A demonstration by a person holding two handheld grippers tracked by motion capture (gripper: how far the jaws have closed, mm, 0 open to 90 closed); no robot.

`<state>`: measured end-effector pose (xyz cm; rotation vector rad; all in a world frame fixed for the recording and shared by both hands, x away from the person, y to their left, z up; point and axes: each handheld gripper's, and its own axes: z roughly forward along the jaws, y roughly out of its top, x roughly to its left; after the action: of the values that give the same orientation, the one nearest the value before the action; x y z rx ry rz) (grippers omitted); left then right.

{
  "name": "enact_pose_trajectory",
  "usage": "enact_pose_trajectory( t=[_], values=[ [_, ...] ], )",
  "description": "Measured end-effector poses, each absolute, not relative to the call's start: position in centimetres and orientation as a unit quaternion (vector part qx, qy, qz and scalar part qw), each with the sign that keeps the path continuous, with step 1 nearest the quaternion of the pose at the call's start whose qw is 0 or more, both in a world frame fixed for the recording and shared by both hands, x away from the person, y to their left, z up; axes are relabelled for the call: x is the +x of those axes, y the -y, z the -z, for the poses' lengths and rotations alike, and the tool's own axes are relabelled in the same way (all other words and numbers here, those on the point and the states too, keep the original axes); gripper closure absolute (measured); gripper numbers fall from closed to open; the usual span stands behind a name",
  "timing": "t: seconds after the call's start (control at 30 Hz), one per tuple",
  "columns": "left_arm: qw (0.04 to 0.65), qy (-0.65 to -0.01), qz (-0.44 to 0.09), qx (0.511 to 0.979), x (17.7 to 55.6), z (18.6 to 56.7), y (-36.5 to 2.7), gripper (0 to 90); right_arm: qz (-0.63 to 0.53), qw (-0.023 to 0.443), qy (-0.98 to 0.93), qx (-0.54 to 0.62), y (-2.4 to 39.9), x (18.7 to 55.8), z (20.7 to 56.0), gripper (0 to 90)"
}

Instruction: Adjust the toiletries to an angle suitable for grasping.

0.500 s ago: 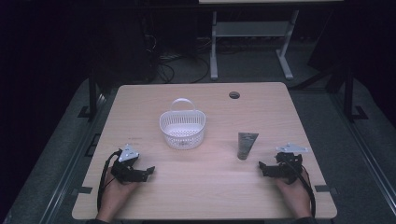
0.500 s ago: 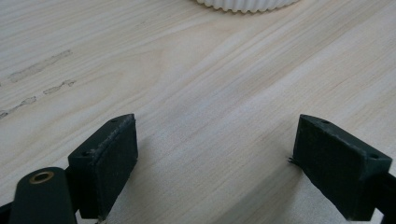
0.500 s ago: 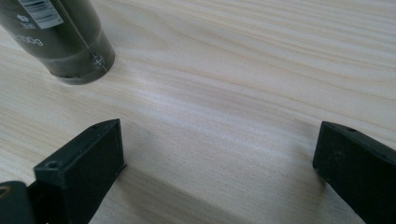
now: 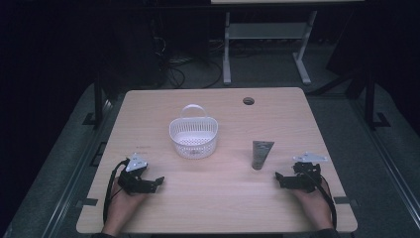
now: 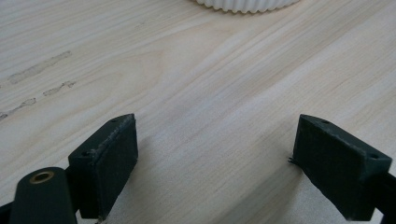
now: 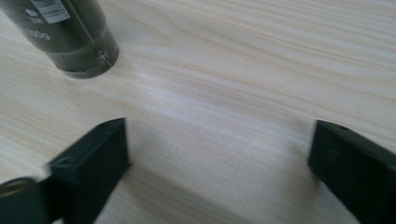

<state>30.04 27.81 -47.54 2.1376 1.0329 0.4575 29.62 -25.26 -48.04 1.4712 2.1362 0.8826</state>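
Observation:
A white slotted basket with a handle stands at the middle of the wooden table; its ribbed base shows at the top of the left gripper view. A dark grey tube lies flat to the basket's right, cap end towards me; that cap sits at the upper left of the right gripper view. My left gripper rests low at the front left, open, with bare wood between its pads. My right gripper rests at the front right, open, a little short of the tube, pads wide apart.
A round cable hole sits near the table's far edge. Beyond the table stand a white desk frame and loose cables on the dark floor. Faint scuff marks cross the wood ahead of the left gripper.

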Motion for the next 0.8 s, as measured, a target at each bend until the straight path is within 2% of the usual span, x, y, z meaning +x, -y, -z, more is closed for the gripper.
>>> enact_pose_trajectory(
  t=[0.07,0.2,0.5,0.53,0.57,0.8],
  values=[
    [0.354,-0.401,-0.177,0.826,30.0,47.5,-27.8,13.1,-0.316,0.198,-0.763,0.528,25.5,29.5,47.8,13.9],
    [0.354,-0.401,-0.177,0.826,30.0,47.5,-27.8,13.1,-0.326,0.185,-0.763,0.526,25.8,29.3,47.3,19.1],
    [0.354,-0.402,-0.177,0.826,30.1,47.5,-27.8,13.1,-0.356,0.172,-0.769,0.502,26.2,28.8,45.6,45.7],
    [0.354,-0.402,-0.177,0.826,30.1,47.5,-27.8,13.1,-0.356,0.172,-0.769,0.502,26.2,28.8,45.6,45.7],
    [0.354,-0.403,-0.178,0.825,30.1,47.5,-27.8,13.1,-0.364,0.165,-0.77,0.497,26.4,28.8,45.4,52.5],
    [0.354,-0.404,-0.178,0.825,30.1,47.5,-27.8,13.1,-0.384,0.147,-0.774,0.482,26.9,28.9,44.0,74.9]
  ],
)
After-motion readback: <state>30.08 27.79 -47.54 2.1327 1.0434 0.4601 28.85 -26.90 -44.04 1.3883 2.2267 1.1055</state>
